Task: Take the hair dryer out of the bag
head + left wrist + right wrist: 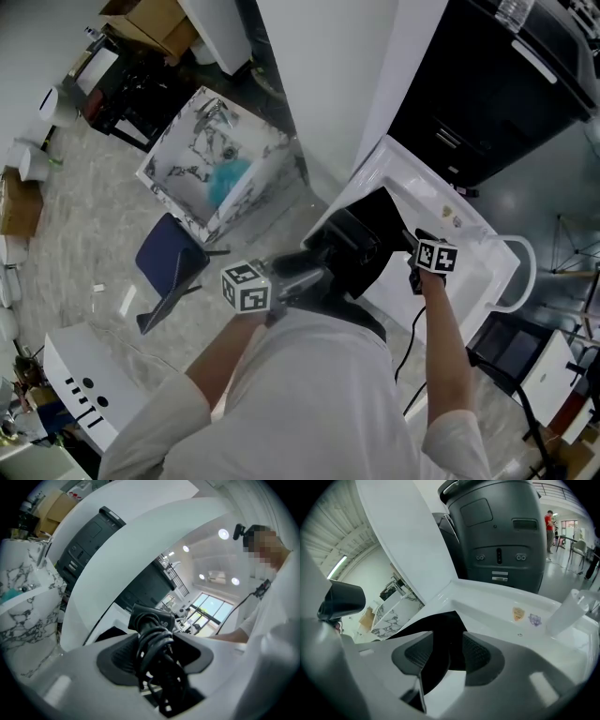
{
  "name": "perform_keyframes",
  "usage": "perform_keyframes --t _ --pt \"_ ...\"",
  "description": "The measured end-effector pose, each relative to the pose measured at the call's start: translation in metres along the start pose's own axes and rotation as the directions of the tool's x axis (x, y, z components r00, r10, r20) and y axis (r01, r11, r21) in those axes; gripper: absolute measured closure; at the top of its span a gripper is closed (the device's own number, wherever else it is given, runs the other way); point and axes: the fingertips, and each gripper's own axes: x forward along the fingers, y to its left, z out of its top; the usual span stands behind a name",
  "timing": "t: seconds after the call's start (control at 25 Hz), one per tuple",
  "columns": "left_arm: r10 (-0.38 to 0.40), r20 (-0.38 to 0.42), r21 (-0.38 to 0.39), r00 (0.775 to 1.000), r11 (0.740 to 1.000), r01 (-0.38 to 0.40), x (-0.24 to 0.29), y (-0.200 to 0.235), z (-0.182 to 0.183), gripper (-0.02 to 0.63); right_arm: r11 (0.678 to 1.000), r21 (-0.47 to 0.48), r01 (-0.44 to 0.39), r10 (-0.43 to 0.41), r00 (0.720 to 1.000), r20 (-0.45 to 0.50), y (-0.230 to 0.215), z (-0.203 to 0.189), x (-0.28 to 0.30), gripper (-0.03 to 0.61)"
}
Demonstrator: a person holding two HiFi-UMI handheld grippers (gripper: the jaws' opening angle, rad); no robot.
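Note:
The black hair dryer (330,255), with its cord wound round the handle, is held out over the black bag (382,225). My left gripper (298,281) is shut on the dryer's handle and cord (152,625), and the dryer's body points away from the jaws (157,660). The bag lies on a white tray (473,246). My right gripper (414,251) stands at the bag's right edge. In the right gripper view its jaws (447,656) are open, with slack black bag fabric (440,630) in the gap. The dryer's nozzle (343,601) shows at the left.
A large black machine (487,94) stands behind the tray. On the floor to the left are a marble-patterned open box (211,159) and a dark blue seat (167,258). A white unit (89,380) is at the lower left. A white pillar (328,84) rises behind.

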Motion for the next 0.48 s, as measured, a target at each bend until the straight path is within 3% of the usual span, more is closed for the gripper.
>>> perform_keyframes --t 0.2,0.48 --pt "-0.031 -0.025 0.013 0.999 0.999 0.032 -0.002 0.004 0.009 0.385 0.999 0.034 0.03 -0.032 0.999 0.043 0.007 0.001 -0.029 0.393" --pt "-0.103 -0.08 0.043 0.992 0.993 0.106 0.008 -0.001 0.016 0.385 0.996 0.094 0.002 -0.012 0.993 0.114 0.028 -0.016 -0.071 0.422"
